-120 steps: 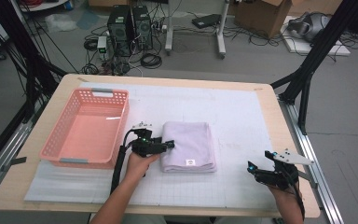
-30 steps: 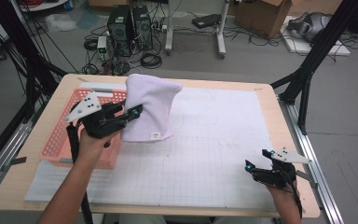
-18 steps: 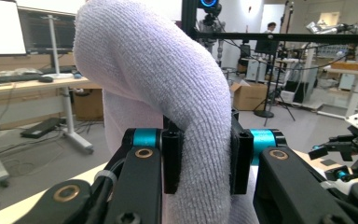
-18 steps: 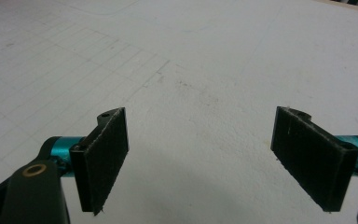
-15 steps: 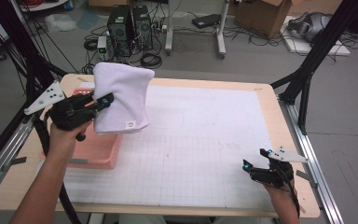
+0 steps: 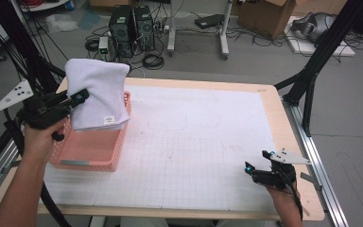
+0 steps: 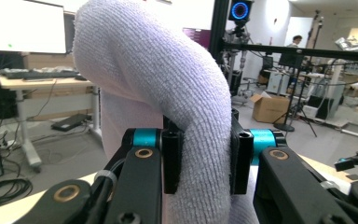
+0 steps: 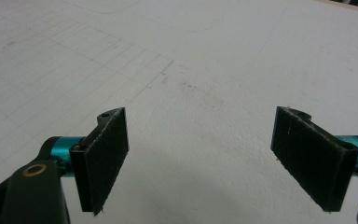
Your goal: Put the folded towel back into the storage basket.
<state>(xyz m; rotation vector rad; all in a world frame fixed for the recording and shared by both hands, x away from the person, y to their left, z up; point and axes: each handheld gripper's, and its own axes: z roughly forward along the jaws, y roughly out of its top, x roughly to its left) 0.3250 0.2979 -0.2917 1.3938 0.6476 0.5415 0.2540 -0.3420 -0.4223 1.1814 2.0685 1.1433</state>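
A folded white towel (image 6: 97, 92) hangs in the air over the far part of the pink basket (image 6: 92, 151) at the table's left. My left gripper (image 6: 78, 98) is shut on the towel's left edge; in the left gripper view the terry cloth (image 7: 186, 93) bulges up between the two black jaws and droops over them. My right gripper (image 6: 260, 163) rests low over the white mat (image 6: 194, 142) near the table's front right corner. In the right gripper view its fingers (image 8: 100, 158) stand wide apart with bare gridded mat between them.
The basket sits at the table's left edge. Black frame legs (image 6: 312, 75) stand at the table's right, and computers (image 6: 130, 21), cables and boxes lie on the floor beyond the far edge. The mat's middle is bare.
My left gripper has carried the towel leftward from the mat's middle to above the basket. The right gripper has stayed where it was.
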